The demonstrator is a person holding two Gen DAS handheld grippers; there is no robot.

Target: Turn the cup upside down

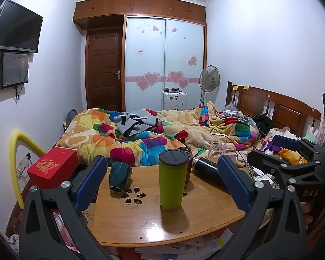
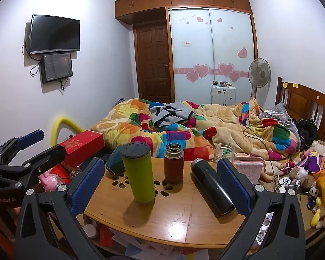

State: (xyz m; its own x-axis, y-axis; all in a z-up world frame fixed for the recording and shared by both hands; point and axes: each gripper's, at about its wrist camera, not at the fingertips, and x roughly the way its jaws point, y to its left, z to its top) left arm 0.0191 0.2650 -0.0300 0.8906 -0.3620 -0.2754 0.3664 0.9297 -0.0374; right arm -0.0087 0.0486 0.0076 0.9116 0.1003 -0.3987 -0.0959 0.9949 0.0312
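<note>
A green tumbler (image 1: 171,181) with a dark lid stands upright mid-table, also in the right wrist view (image 2: 138,173). A dark teal faceted cup (image 1: 119,177) sits tilted at the table's left, partly hidden behind the tumbler in the right wrist view (image 2: 116,160). My left gripper (image 1: 162,184) is open and empty, its blue pads either side of the tumbler but nearer the camera. My right gripper (image 2: 160,184) is open and empty above the table's near edge; it also shows at the left wrist view's right edge (image 1: 288,151).
A round wooden table (image 2: 184,223) holds a brown bottle (image 2: 173,164), a black flask (image 2: 212,188) lying on its side and a clear jar (image 2: 224,151). A red box (image 1: 54,166) sits left. A bed with a colourful quilt (image 1: 153,134) lies behind.
</note>
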